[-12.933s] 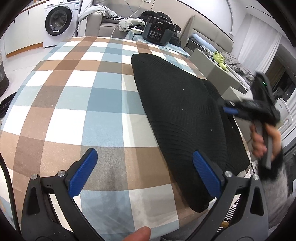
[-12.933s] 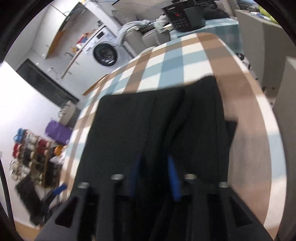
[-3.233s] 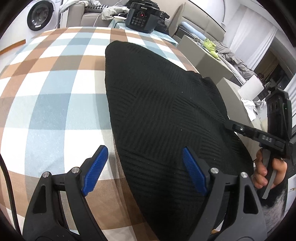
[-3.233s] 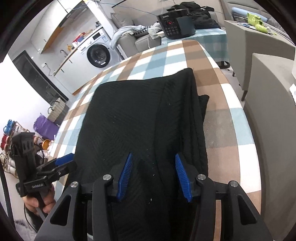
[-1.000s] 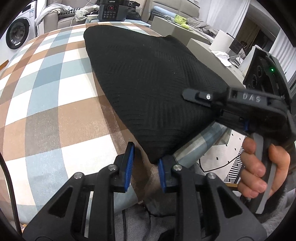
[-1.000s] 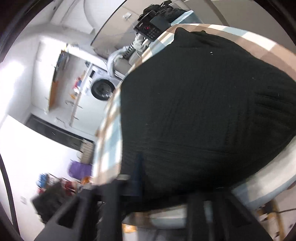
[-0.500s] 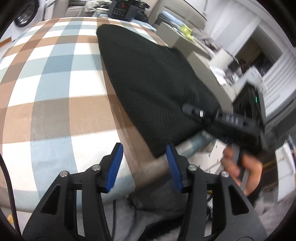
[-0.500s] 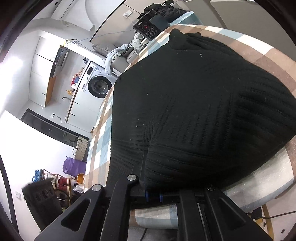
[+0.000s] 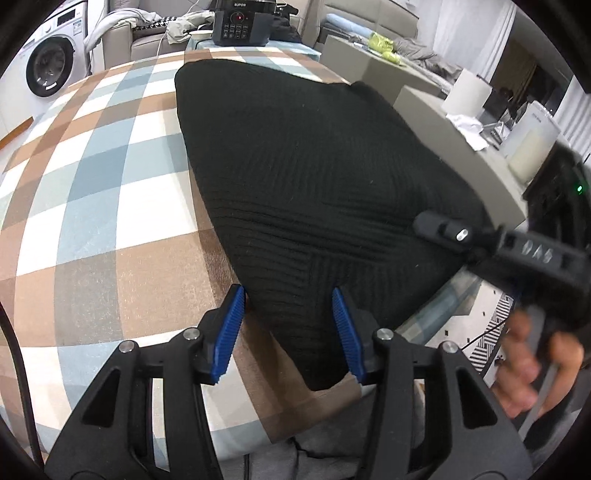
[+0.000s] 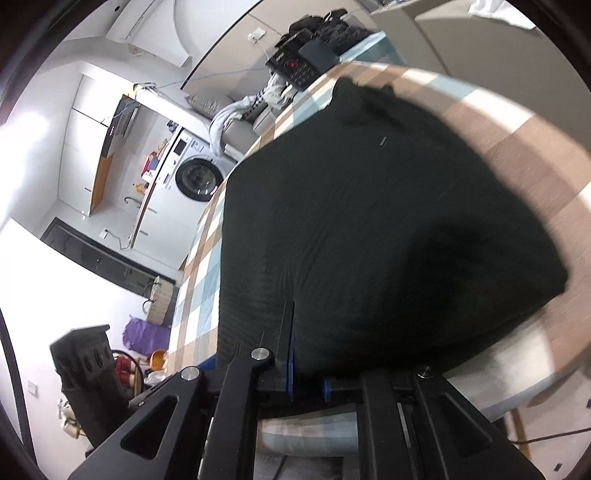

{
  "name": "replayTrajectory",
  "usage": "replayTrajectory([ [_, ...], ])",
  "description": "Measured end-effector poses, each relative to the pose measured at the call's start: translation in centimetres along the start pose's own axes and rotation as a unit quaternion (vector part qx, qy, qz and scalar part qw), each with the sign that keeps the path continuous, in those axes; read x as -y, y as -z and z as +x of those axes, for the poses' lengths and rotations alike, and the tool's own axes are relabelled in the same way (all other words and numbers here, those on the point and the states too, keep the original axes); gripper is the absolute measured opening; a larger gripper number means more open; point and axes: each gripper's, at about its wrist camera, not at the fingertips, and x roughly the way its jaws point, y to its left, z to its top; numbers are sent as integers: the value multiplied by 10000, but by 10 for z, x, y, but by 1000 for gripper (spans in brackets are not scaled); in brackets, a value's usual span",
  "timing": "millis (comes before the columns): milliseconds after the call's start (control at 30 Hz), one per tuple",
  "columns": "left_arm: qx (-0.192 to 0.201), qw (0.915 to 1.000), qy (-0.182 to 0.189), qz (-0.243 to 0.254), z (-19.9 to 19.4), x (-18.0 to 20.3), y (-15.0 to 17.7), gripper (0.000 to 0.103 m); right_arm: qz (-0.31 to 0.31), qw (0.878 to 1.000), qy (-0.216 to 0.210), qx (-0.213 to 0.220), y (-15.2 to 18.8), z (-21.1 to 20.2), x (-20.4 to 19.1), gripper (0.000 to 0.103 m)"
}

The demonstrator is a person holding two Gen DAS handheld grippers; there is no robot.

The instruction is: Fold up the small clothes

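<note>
A black knit garment (image 9: 314,166) lies folded lengthwise on the checked tablecloth (image 9: 110,184), its near corner hanging over the table's front edge. My left gripper (image 9: 290,328) stands open astride that near corner, and its blue pads (image 9: 232,328) do not squeeze the cloth. In the right wrist view the garment (image 10: 388,221) fills the middle. My right gripper (image 10: 308,384) pinches its near hem between narrow jaws that are beginning to open. The left wrist view shows the right gripper (image 9: 443,230) at the garment's right edge, held by a hand (image 9: 532,369).
A black cooker (image 9: 242,20) stands beyond the table's far end. A washing machine (image 9: 48,70) is at the far left. Grey units (image 9: 461,140) with a paper roll (image 9: 467,92) stand close along the table's right side. The left gripper's body (image 10: 88,369) shows at lower left.
My left gripper's jaws have widened and now straddle the garment's near corner. The right gripper has kept its pinch on the hem and shifted slightly.
</note>
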Motion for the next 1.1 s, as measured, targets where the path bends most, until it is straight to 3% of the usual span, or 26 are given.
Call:
replayTrajectory([
  [200,-22,9999,27,117,2,-1,4,51,341,9992,-60,215,-12,-23,25,10],
  [400,-19,9997,-7,225,3,1,4,52,86,9995,162,268,-9,-29,21,10],
  [567,-35,9998,188,-14,0,-2,-2,52,830,9961,-278,92,3,-29,43,20],
  [667,111,9997,153,135,-8,7,-8,52,1031,9933,-502,151,9,-33,50,21],
  [767,275,9987,341,249,-15,17,-16,52,1269,9896,-633,230,9,-36,55,22],
  [933,205,9962,590,600,3,42,-26,52,1113,9914,-519,451,6,-40,48,29],
  [1000,-25,9966,494,655,17,49,-25,52,1013,9928,-423,490,4,-39,45,29],
  [1100,-33,9957,396,838,21,54,-22,52,669,9956,-145,640,-3,-47,35,29],
])
